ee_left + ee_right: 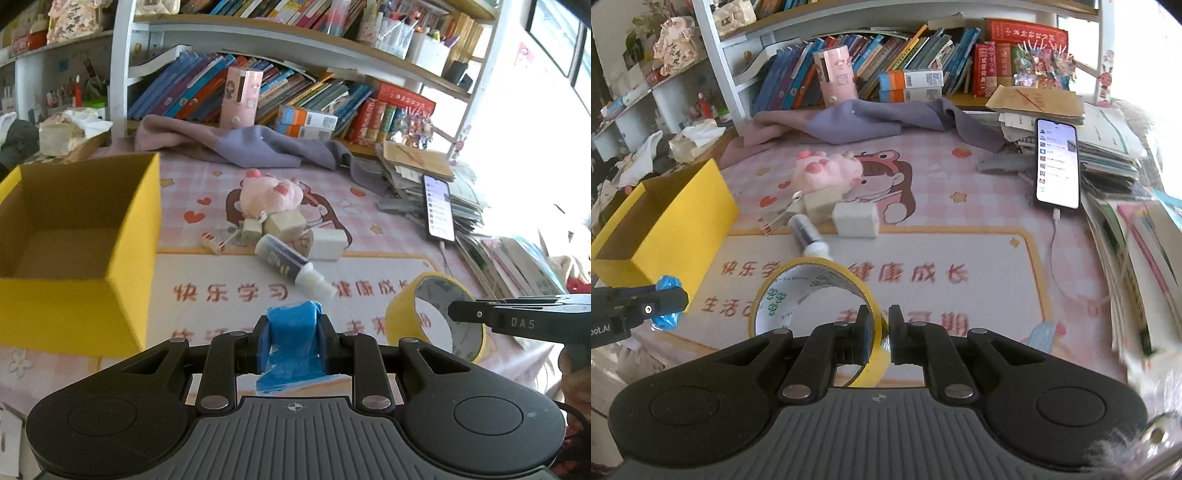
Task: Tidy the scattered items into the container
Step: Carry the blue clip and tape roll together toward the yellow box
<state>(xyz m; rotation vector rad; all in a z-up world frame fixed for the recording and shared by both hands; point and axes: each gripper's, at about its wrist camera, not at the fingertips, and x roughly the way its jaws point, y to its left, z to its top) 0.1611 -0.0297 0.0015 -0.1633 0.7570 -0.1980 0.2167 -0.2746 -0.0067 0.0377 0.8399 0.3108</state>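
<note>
Tape roll, yellow with a white printed inner face, is pinched by its wall between the closed jaws of the right gripper, one finger inside the ring and one outside; the roll stands on edge and leans away ahead of the claw. In the left wrist view the same roll hangs at the tip of that gripper, which reaches in from the right edge. The left gripper is clamped on a blue crumpled packet that fills the gap between its fingers and sticks out past the tips; from the right wrist view it shows as a blue wad at the left claw's tip.

Yellow cardboard box, open-topped with a bare brown floor, sits ahead and to the left of the left claw, near it. Straight ahead of both claws, farther out on the pink printed desk mat, lies a loose cluster: a dark tube with a white cap nearest, a white block just beside it, a beige cube, a small striped packet, and behind them a pink plush toy.

Beyond the cluster a grey-purple cloth is heaped against the bookshelf. Ahead and right of the right claw, a lit phone leans on stacked papers with its cable trailing down.
</note>
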